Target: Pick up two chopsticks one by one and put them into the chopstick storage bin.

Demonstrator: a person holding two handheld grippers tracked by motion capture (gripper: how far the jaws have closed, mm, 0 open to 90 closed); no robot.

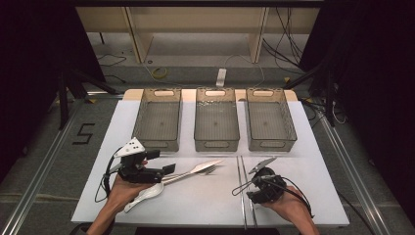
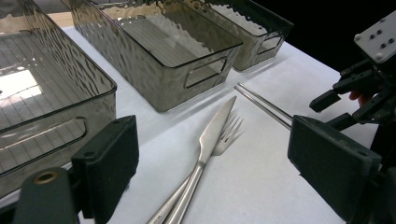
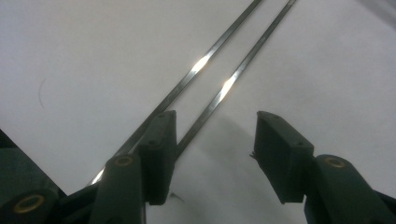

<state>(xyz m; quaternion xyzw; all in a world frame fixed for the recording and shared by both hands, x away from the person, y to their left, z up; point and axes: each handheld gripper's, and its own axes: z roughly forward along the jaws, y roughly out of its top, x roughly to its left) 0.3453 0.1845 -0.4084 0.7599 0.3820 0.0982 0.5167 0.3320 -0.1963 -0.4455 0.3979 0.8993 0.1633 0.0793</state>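
chopsticks (image 3: 212, 79) run under the half-open right gripper (image 3: 215, 149), ungripped, near ends hidden; left gripper (image 2: 212, 163) open.

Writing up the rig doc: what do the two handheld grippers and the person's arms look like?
Both grippers are black, with two flat rectangular padded jaws and brass-coloured pivot pins. The left gripper carries a grey three-cornered plate dotted with small holes; the right gripper has a similar plate. A thin black cable loops from each. Forearms are bare, no sleeves in view.
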